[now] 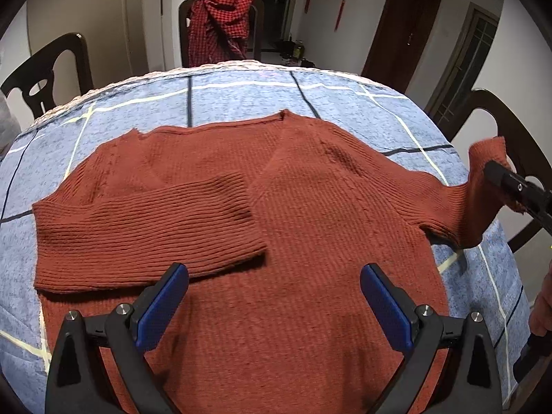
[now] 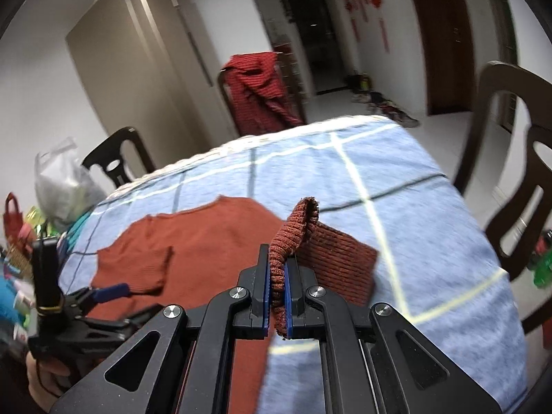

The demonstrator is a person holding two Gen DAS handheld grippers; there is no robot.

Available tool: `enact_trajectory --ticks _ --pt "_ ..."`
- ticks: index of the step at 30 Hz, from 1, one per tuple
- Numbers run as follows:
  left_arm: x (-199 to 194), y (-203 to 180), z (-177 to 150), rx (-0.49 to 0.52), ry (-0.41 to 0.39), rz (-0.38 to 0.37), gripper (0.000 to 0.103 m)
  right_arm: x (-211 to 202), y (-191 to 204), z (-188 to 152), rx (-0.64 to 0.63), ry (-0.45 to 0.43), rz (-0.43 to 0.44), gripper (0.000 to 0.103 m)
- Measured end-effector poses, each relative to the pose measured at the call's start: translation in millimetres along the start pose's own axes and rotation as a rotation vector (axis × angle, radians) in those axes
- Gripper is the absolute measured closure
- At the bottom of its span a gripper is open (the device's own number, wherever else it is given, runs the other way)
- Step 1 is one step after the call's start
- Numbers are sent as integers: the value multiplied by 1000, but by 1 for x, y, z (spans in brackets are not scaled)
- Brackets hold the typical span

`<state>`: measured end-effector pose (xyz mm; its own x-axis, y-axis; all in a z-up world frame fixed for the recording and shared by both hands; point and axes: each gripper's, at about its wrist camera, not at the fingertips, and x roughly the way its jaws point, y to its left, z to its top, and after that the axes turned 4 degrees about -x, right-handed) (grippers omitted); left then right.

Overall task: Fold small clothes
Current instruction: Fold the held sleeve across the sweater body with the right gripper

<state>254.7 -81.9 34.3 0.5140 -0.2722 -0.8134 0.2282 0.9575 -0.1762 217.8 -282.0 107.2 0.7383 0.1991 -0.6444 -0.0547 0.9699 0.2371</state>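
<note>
Right sleeve fold under way; rust sweater (image 1: pixel 293 227) flat on blue-check surface (image 1: pixel 241 100).

Right claw (image 2: pixel 278 283) clamped tight on right sleeve cuff (image 2: pixel 303 220), cuff lifted clear. Left claw (image 1: pixel 274 296) gapes wide, empty, over the sweater body. Left sleeve (image 1: pixel 145 227) lies folded across the chest. Advice: carry cuff across level, lay it to match the left, avoid dragging the shoulder.

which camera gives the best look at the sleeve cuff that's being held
The right wrist view: the cuff fills the centre, pinched between the right gripper pads. The left wrist view shows the cuff only small at the right edge, lifted off the table.
</note>
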Motion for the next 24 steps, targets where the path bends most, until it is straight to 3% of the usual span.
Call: enact_trajectory --ticks 24 --pt "-7 64 -6 -89 0 53 2 74 99 14 -133 109 213 97"
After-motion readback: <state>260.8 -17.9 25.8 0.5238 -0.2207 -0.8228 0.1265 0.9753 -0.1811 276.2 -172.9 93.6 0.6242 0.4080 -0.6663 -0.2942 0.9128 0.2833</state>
